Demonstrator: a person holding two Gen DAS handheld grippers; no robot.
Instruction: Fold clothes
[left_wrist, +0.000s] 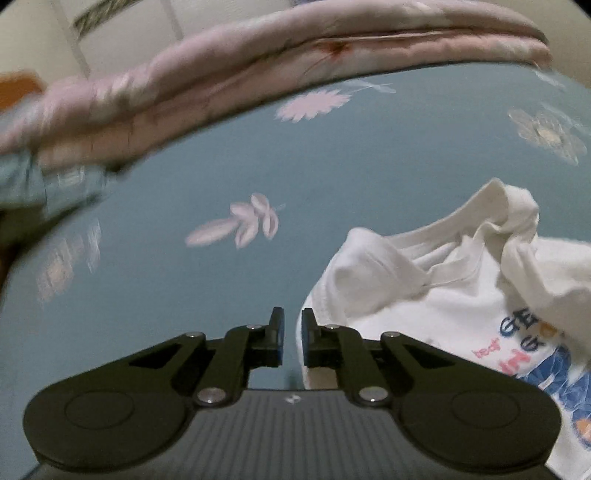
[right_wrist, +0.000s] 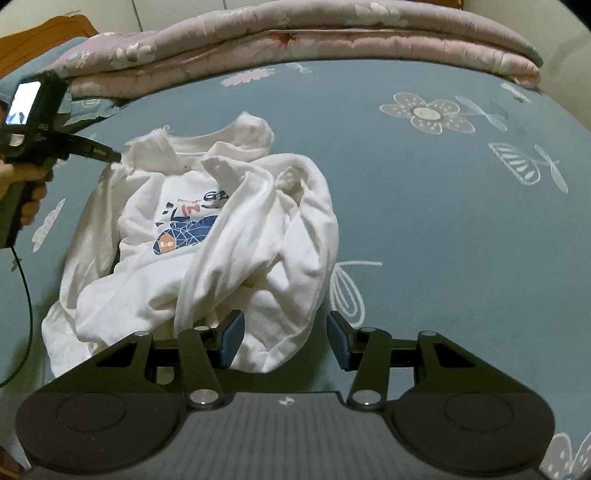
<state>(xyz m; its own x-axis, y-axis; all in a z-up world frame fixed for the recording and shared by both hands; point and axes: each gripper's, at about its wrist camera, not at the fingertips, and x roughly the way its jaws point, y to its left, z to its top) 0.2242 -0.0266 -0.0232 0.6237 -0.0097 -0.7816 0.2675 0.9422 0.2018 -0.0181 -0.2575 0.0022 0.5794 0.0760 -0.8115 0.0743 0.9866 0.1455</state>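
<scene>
Bed with teal floral sheet carries crumpled white printed cotton T-shirt, long axis running away from right gripper. Right jaws are spread, hem lying between them, unpinched. Left gripper jaws are nearly pressed together, empty, beside the shirt's shoulder edge.

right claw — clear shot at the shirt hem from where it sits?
Probably yes. The right claw stands open just above the crumpled white shirt, whose near hem already lies between its fingers. Nothing covers that edge; the left claw is over at the collar end, out of the way.
</scene>
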